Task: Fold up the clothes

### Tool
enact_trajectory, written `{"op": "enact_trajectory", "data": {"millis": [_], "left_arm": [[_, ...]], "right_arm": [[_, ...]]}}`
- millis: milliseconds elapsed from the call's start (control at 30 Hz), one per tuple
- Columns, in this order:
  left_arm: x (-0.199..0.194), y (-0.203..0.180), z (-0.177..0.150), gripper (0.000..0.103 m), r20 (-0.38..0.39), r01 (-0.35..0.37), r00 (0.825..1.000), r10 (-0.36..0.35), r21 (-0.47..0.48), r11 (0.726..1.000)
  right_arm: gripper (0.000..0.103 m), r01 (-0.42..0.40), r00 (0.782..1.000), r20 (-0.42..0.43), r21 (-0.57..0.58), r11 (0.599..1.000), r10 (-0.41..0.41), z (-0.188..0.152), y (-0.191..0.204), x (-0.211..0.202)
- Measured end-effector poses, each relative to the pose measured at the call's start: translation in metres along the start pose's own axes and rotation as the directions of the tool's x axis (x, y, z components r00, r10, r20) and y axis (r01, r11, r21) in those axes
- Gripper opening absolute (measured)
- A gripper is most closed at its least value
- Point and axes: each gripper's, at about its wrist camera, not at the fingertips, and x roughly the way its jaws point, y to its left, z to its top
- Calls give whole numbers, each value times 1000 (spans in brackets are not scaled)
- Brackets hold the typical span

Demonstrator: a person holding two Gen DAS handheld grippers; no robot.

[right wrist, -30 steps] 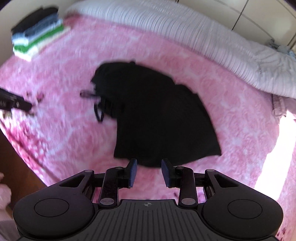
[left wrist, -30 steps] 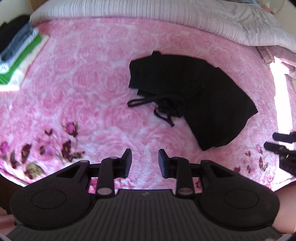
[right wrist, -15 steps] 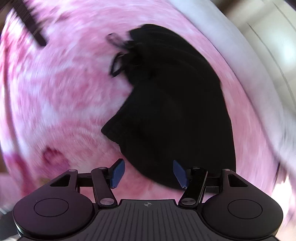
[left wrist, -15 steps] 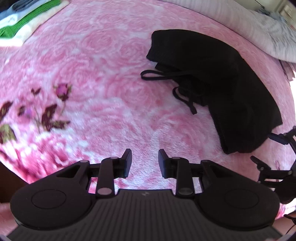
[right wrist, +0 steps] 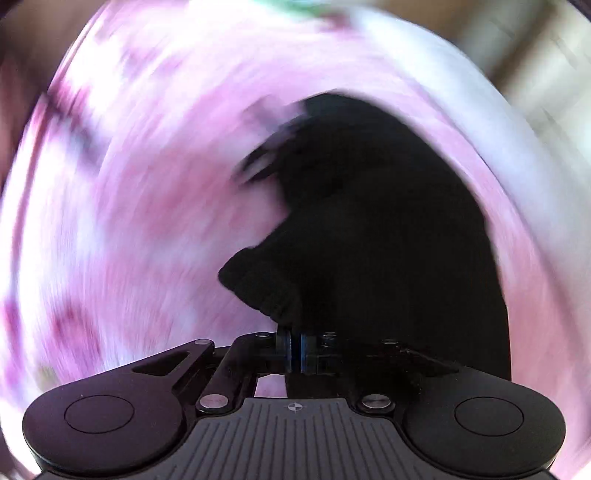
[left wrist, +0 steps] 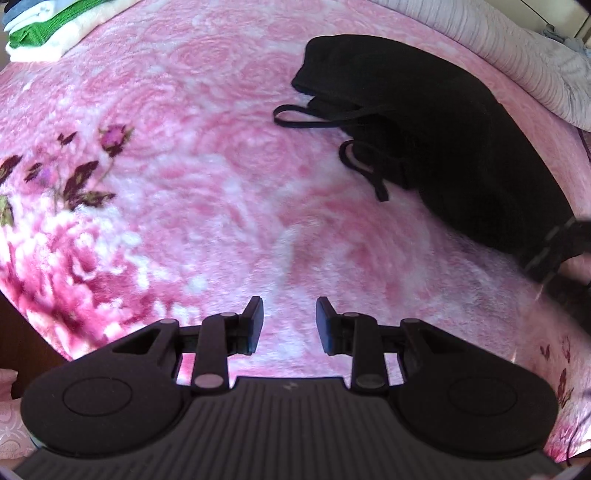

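Black drawstring shorts point(left wrist: 443, 122) lie spread on a pink rose-patterned blanket point(left wrist: 207, 177), with the cords trailing to the left. My left gripper point(left wrist: 290, 325) hovers open over bare blanket, to the left of and nearer than the shorts, with nothing between its fingers. In the blurred right wrist view the shorts point(right wrist: 388, 221) fill the middle, and my right gripper point(right wrist: 295, 343) is shut on their near hem, the blue pads pressed together with black cloth bunched between and above them. That right gripper point(left wrist: 554, 243) also shows at the shorts' near right corner in the left wrist view.
A stack of folded clothes point(left wrist: 48, 33), green, white and grey, sits at the far left corner of the bed. A pale striped quilt point(left wrist: 517, 55) runs along the far right edge. Dark floral prints mark the blanket's left side.
Both grippers have come down closer to the blanket. My right gripper opened wide over the shorts' near hem, then closed on it. The left gripper's opening stayed the same.
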Motion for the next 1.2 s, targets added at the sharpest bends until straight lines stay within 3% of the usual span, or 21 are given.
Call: {"op": "enact_trajectory", "data": {"millis": [33, 100, 200, 267, 333, 433, 500, 567, 600, 633, 700, 833, 967, 1067, 1200], "left_arm": [[1, -5, 1, 27, 1, 0, 1000, 0, 8, 1000], [3, -15, 5, 27, 3, 4, 1000, -4, 22, 1000], [6, -31, 12, 27, 12, 34, 999, -34, 22, 999], [8, -42, 16, 29, 18, 59, 998, -59, 17, 998], [12, -53, 20, 29, 19, 75, 997, -75, 18, 997], [18, -69, 26, 29, 19, 97, 995, -98, 21, 995], [24, -78, 29, 30, 13, 108, 994, -108, 29, 994], [31, -86, 33, 30, 3, 127, 992, -127, 26, 992], [34, -89, 36, 30, -1, 141, 990, -141, 19, 990], [38, -91, 39, 30, -5, 156, 988, -156, 11, 988], [46, -97, 46, 31, -6, 179, 984, -179, -2, 984], [63, -112, 66, 36, 16, 198, 980, -198, 2, 980], [87, -117, 88, 40, 47, 235, 972, -232, -87, 968], [107, -118, 100, 40, 80, 279, 960, -268, -216, 936], [129, -110, 109, 39, 157, 346, 938, -308, -430, 834]], "right_arm": [[2, -20, 999, 30, 140, 990, 16, 3, -30, -15], [2, -42, 994, 111, 408, 912, -4, 0, -93, -49], [2, -45, 973, 186, 727, 686, -133, -30, -180, -97], [2, -49, 952, 188, 872, 487, -241, -55, -232, -125], [2, -23, 928, 115, 967, 254, -354, -90, -272, -149], [3, 39, 876, -114, 985, -166, -468, -165, -311, -184], [3, 60, 850, -274, 899, -434, -450, -225, -321, -204], [3, 79, 864, -350, 804, -590, -361, -276, -322, -212], [3, 91, 878, -362, 769, -633, -314, -296, -319, -212], [3, 104, 892, -364, 741, -664, -267, -314, -314, -210], [3, 117, 919, -338, 727, -677, -204, -338, -303, -205], [3, 148, 919, -333, 789, -596, -212, -338, -297, -199], [3, 134, 919, -308, 830, -541, -245, -325, -293, -197], [3, 126, 924, -290, 845, -520, -248, -328, -293, -192], [3, 131, 927, -284, 859, -496, -247, -330, -293, -189]]}}
